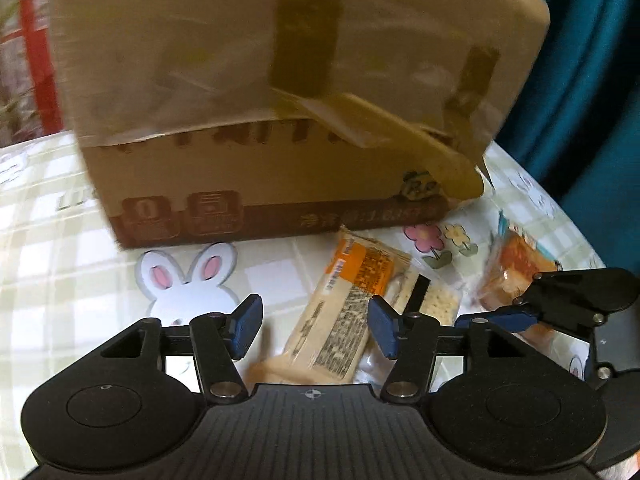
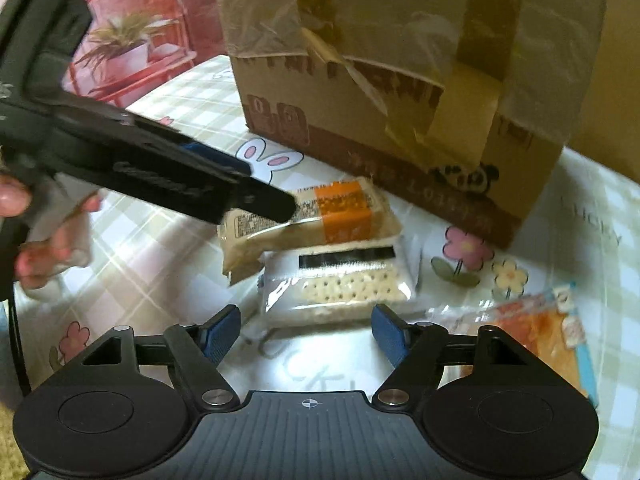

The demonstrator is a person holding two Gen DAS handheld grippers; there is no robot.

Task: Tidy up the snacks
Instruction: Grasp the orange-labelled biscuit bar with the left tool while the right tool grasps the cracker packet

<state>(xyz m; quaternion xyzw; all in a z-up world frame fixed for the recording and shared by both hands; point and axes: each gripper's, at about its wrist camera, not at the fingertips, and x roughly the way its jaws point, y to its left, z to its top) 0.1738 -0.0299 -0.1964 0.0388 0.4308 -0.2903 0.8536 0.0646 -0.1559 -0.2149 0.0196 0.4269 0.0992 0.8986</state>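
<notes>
A cardboard box (image 1: 256, 92) (image 2: 400, 80) stands on the table behind the snacks. An orange-banded snack packet (image 1: 344, 312) (image 2: 320, 220) lies before it, on a clear cracker packet (image 1: 436, 304) (image 2: 340, 288). An orange snack bag (image 1: 516, 272) (image 2: 536, 320) lies to the right. My left gripper (image 1: 316, 328) is open, its jaws on either side of the orange-banded packet. My right gripper (image 2: 306, 338) is open just in front of the cracker packet. The left gripper shows in the right wrist view (image 2: 260, 200), reaching over the orange-banded packet.
The table (image 1: 60, 280) has a checked cloth with rabbit (image 1: 188, 280) and flower prints. A red wire rack with a plant (image 2: 132, 40) stands beyond the table at the left. A teal cloth (image 1: 592, 80) hangs at the right.
</notes>
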